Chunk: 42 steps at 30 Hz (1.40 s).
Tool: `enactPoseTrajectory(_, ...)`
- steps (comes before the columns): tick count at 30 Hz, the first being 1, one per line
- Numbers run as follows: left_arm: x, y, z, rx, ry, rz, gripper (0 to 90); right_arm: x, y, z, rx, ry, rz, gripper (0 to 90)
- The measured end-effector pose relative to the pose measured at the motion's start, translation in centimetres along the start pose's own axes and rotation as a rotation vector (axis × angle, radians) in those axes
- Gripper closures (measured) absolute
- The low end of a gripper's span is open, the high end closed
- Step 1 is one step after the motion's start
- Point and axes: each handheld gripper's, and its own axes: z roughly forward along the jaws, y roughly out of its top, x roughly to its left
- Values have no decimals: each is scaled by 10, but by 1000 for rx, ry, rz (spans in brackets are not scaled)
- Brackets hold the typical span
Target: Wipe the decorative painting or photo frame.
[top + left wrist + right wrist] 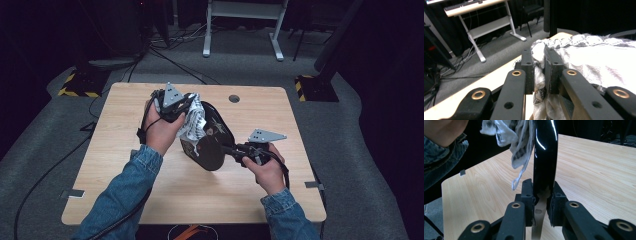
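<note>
While the right hand-held gripper [234, 150] clamps the handle of a black pan [210, 137] tilted above the bench [125, 170], the left hand-held gripper [186, 111] pinches a patterned white cloth [195, 120] against the pan's upper rim.

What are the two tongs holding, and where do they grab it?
The left tongs pinch a bunched fold of the white patterned cloth. The right tongs clamp the edge of a black pan.
</note>
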Motion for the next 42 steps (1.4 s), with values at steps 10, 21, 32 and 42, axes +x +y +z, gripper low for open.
enactPoseTrajectory(10, 5, -21, 7, 54, 14, -13, 802, 0, 0, 0, 1, -1, 5, 781)
enactPoseTrajectory(21, 12, -37, 11, 87, 41, -14, 802, 1, 0, 1, -2, 2, 3, 780)
enactPoseTrajectory(32, 21, -58, 16, 101, 51, -70, 802, 1, 0, 1, -3, 6, 6, 779)
enactPoseTrajectory(42, 26, -78, 19, 150, 69, -99, 803, 1, 0, 1, -2, 5, 6, 780)
